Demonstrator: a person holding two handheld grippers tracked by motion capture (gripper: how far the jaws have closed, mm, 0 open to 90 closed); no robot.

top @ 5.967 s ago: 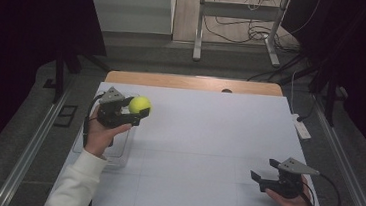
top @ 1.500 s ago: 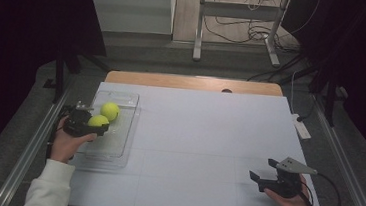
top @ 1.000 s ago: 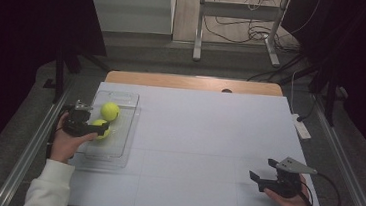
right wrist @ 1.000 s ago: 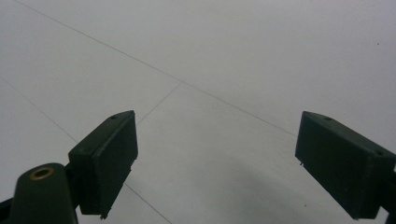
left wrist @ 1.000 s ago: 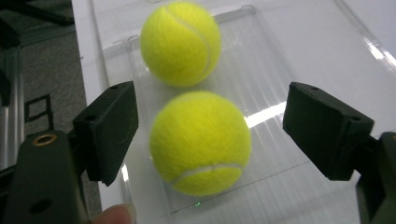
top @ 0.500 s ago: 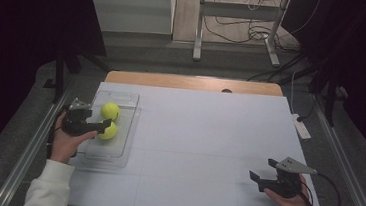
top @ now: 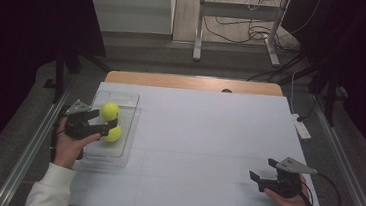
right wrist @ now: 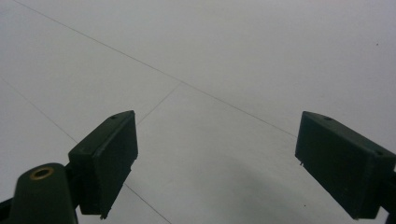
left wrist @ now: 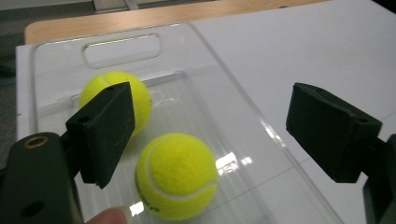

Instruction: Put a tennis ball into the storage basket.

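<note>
Two tennis balls (left wrist: 140,154) in clear tray (left wrist: 252,135)

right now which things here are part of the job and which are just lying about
In the job: near ball, far ball, clear bin, left gripper, its jaws just opened, off the near ball.

Lying about: right gripper, open over bare table; white block at the table's right edge.
</note>
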